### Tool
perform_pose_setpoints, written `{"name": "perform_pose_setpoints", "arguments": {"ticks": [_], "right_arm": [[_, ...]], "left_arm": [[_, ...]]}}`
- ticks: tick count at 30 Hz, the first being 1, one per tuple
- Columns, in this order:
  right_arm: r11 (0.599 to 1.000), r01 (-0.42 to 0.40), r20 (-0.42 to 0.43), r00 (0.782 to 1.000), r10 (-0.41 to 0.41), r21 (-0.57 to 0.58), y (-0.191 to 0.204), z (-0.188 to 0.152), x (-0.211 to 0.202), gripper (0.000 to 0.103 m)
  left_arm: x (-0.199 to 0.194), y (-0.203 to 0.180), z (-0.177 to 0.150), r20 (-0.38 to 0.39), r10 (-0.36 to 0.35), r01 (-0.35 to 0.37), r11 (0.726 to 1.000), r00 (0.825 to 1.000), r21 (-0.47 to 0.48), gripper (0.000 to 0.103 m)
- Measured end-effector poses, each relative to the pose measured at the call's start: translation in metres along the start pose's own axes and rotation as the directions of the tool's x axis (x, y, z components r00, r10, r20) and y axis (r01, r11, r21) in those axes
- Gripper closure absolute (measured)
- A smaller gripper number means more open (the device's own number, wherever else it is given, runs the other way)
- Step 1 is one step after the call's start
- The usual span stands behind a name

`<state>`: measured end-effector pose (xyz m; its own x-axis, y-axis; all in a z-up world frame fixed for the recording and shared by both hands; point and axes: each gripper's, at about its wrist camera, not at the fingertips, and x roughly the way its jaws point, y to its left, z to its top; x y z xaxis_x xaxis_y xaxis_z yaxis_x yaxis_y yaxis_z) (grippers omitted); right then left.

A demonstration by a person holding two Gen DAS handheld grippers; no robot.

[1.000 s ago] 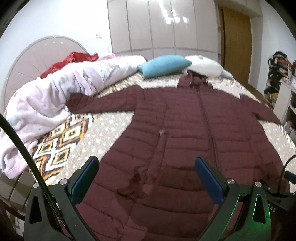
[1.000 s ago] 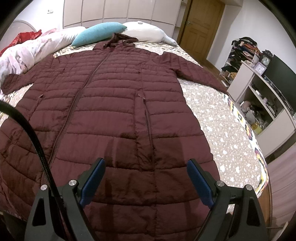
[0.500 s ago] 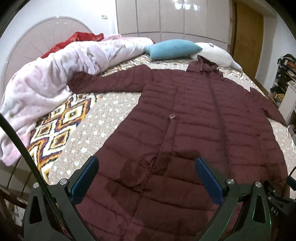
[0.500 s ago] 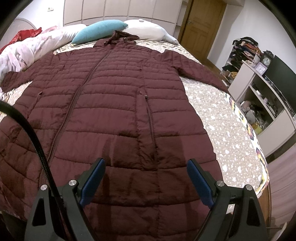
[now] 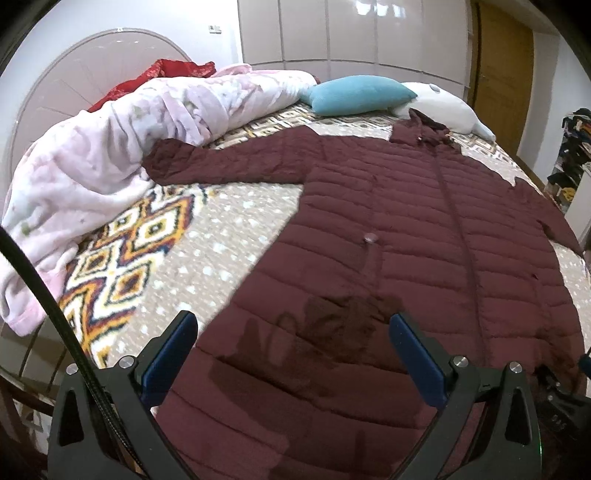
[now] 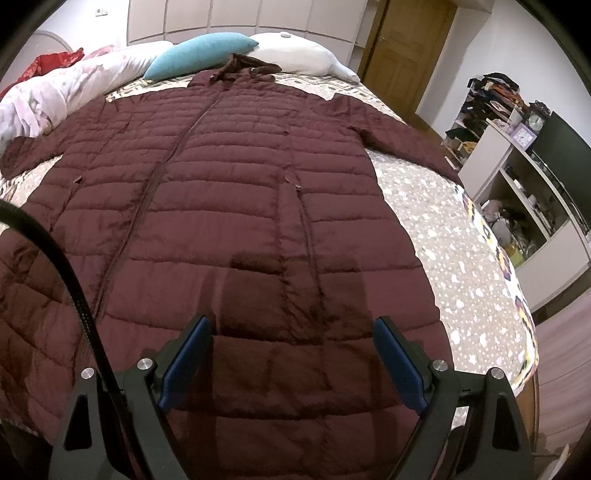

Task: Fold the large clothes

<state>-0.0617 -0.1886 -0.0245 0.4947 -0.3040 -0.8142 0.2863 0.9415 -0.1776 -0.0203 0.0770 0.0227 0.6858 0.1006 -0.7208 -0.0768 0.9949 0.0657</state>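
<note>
Left tongs (image 5: 293,354) shifted leftward, both pairs gaping, empty — puffy coat (image 6: 236,206) soft, bulky — grip hem corners.

White walls, glossy wardrobe doors (image 5: 351,33), a wooden door (image 6: 406,48) and cluttered white shelving (image 6: 517,177) surround the bed (image 6: 461,258).

A pink blanket (image 5: 122,140) lies heaped along the bed's (image 5: 229,236) left edge, a red cloth (image 5: 166,72) behind it. At the head edge, a teal pillow (image 5: 356,94) touches a white one (image 5: 443,109). Off the right edge, cluttered shelves (image 6: 524,192), a clock (image 6: 535,120), a wooden door (image 6: 410,48).
</note>
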Motion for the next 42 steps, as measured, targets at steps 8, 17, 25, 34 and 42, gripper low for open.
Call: {"name": "perform_pose_setpoints", "arguments": {"ticks": [8, 17, 25, 34, 42], "right_arm": [[0.997, -0.027, 0.016, 0.999, 0.028, -0.068, 0.024, 0.015, -0.002, 0.011], [0.994, -0.027, -0.021, 0.999, 0.025, -0.102, 0.037, 0.020, 0.015, 0.011], [0.997, -0.015, -0.019, 1.000, 0.014, -0.079, 0.042, 0.031, 0.027, 0.010], [0.998, 0.000, 0.006, 1.000, 0.001, -0.058, 0.055, 0.049, 0.042, 0.011], [0.998, 0.006, 0.011, 1.000, -0.005, -0.065, 0.058, 0.054, 0.051, 0.010]], "left_arm": [[0.027, 0.073, 0.053, 0.049, 0.143, -0.142, 0.990, 0.989, -0.014, 0.000], [0.109, 0.204, 0.152, -0.017, 0.165, -0.165, 0.972, 0.986, -0.167, 0.009], [0.208, 0.301, 0.216, -0.116, 0.166, -0.197, 0.915, 0.979, -0.352, 0.017], [0.303, 0.319, 0.230, -0.175, 0.176, -0.223, 0.926, 0.969, -0.304, 0.029], [0.367, 0.316, 0.233, -0.216, 0.240, -0.296, 0.912, 0.946, -0.285, 0.029]]}}
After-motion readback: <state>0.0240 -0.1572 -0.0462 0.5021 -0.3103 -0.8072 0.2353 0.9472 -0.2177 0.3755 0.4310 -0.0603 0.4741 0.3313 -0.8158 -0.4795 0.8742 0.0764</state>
